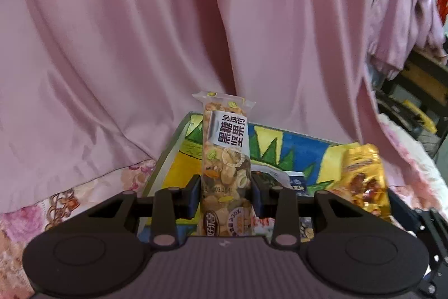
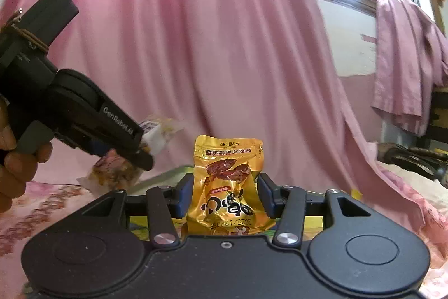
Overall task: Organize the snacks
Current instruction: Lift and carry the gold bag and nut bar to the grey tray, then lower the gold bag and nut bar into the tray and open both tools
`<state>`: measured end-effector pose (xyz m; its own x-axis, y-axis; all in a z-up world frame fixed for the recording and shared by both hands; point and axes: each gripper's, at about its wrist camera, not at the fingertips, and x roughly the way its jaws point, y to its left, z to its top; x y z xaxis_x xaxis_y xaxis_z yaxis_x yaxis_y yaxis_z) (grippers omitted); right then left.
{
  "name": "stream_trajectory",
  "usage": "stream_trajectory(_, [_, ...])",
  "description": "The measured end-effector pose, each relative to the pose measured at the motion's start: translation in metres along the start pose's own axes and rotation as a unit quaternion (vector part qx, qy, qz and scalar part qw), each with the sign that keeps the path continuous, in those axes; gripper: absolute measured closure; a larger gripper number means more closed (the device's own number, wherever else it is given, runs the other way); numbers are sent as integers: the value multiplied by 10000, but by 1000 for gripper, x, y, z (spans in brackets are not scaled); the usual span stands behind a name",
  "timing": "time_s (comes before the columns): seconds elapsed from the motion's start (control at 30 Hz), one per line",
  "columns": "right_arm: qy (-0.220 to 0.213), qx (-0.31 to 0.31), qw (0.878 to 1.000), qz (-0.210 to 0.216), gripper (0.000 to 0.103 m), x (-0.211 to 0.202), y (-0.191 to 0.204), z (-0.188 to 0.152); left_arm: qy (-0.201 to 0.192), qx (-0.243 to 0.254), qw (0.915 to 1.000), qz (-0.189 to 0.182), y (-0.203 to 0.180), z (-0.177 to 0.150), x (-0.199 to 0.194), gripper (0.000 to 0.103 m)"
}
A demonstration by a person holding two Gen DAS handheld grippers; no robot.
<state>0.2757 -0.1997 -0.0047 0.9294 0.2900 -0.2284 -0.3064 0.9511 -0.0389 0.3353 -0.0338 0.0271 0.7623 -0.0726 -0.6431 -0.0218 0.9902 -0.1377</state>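
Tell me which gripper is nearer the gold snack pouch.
Right. The right gripper is clamped on the gold snack pouch. The left gripper holds the clear nut bar beside it, apart from the pouch.

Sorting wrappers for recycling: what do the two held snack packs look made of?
Nut bar wrapper: clear glossy plastic film, likely; the nuts show through.
Gold pouch: shiny metallised foil or foil-look plastic; opaque, creased, with bright glints. Which, I cannot tell.

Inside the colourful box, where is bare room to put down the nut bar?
The box floor is bare at its left, between the left wall and the nut bar. The right side is crowded: a blue-white packet and the gold pouch.
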Motion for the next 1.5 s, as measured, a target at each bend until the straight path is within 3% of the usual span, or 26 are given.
stream_trajectory(0.3, [519, 15, 9986, -129, 52, 31, -9, -9, 384, 99, 9990, 193, -7, -9, 51, 63])
stream_trajectory(0.47, [740, -558, 9953, -279, 52, 42, 6, -20, 610, 115, 9975, 325, -12, -21, 66, 63])
stream_trajectory(0.77, [892, -1018, 9900, -403, 50, 51, 17, -31, 711, 68, 9967, 389, -12, -32, 72, 63])
stream_trajectory(1.0, [951, -1029, 9894, -386, 49, 53, 17, -31, 766, 36, 9961, 425, -8, -32, 72, 61])
stream_trajectory(1.17, [1004, -1008, 9888, -446, 43, 55, 16, -31, 669, 114, 9960, 574, -10, -30, 64, 34])
stream_trajectory(1.5, [560, -1046, 9905, -698, 18, 23, 16, -1, -108, -94, 9976, 675, -13, -29, 6, 12])
